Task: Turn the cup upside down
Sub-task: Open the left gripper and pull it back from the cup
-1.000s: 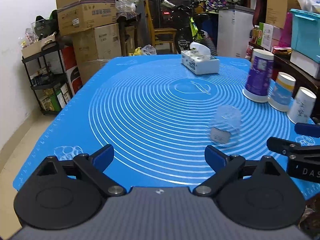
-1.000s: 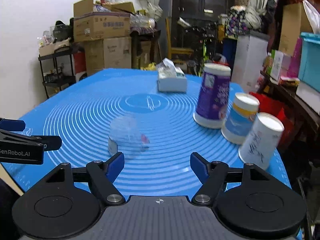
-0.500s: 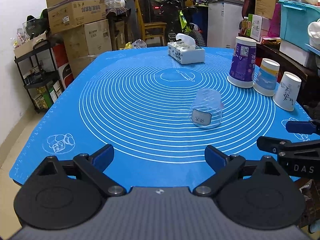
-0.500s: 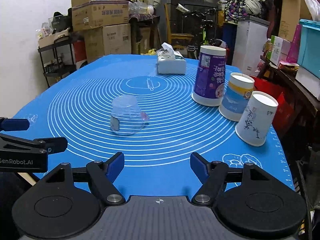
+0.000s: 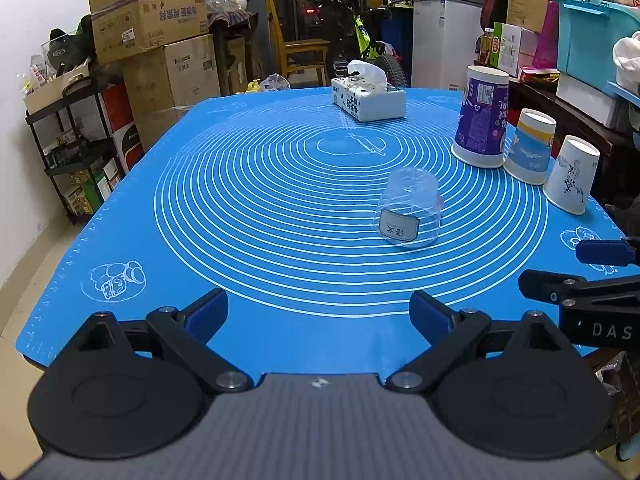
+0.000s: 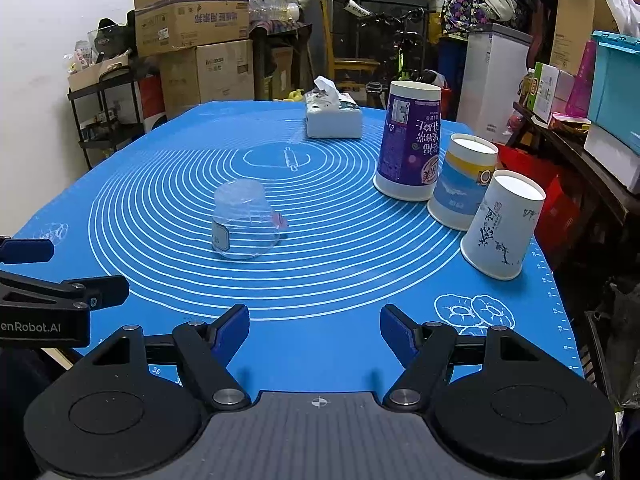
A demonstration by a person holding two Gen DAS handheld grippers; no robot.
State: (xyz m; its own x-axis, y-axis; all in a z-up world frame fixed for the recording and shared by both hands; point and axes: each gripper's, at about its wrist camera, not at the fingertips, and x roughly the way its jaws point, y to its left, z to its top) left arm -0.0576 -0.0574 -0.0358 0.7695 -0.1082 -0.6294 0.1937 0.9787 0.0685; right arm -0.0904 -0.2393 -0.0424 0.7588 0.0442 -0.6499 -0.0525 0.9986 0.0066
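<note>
Cup (image 5: 409,209) now sits mouth-down on the table (image 5: 248,184), both grippers (image 5: 318,312) (image 6: 314,326) pulled back from it, jaws wide and empty; flip looks done.

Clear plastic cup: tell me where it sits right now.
The clear plastic cup stands upside down on the blue mat, left of the purple paper cup in the right wrist view, on the rings ahead of both open tongs.
</note>
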